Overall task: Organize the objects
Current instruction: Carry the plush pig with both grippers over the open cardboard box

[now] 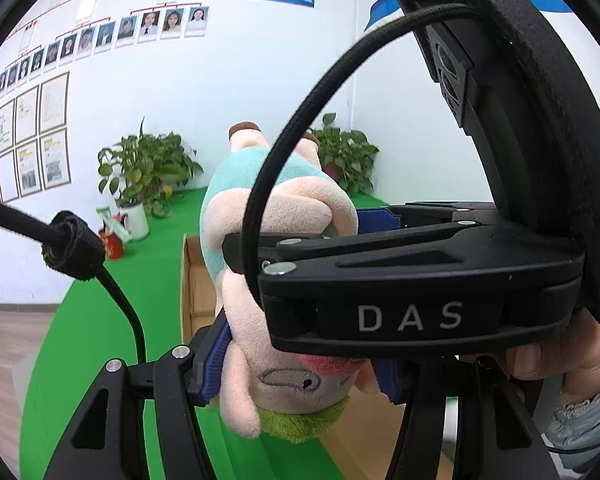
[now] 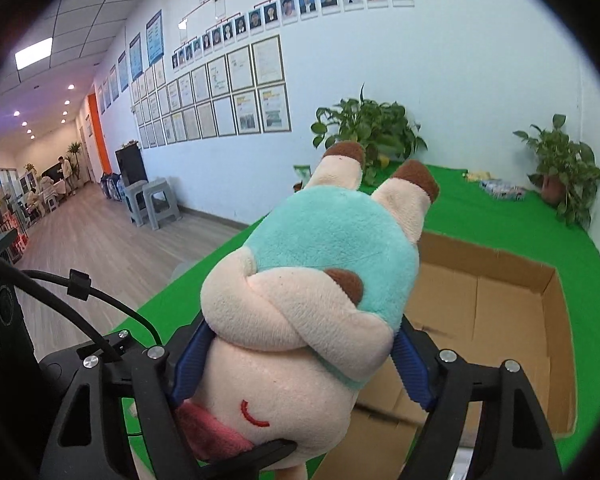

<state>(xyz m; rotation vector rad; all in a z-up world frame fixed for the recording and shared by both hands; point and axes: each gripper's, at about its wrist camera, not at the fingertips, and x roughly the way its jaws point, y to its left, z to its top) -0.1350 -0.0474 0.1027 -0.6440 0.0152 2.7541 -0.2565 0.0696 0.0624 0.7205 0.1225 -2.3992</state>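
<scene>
A plush pig (image 2: 308,312) in a mint-green shirt hangs upside down in the air, feet toward the far wall, held from two sides above the green surface (image 2: 500,216). The right tongs (image 2: 300,364) grip it across the head and folded arms, the blue pads (image 2: 410,364) pressing into the plush on both sides at a wide spread. The left tongs (image 1: 296,360) clamp the head lower down, roughly half open, with one blue pad (image 1: 214,356) sunk into the cheek; in the left wrist view the right tongs' black body (marked DAS) crosses in front of the toy, and a hand (image 1: 560,356) in a pale sleeve holds it from below.

Directly beneath and beyond the pig sits an open cardboard box (image 2: 520,320) with its flaps up; the part of its floor that shows is bare brown card. Its far and right walls stand clear of the toy, and green surface runs around it on the far side and the right.

The surface's left edge curves away to wooden floor, where grey stools (image 2: 152,200) stand against the wall. Along the back edge stand two potted plants (image 2: 372,128), well apart, a white mug (image 1: 136,220) and a red container (image 1: 114,246) near the left one, and some flat packets (image 2: 500,190) near the right one.
</scene>
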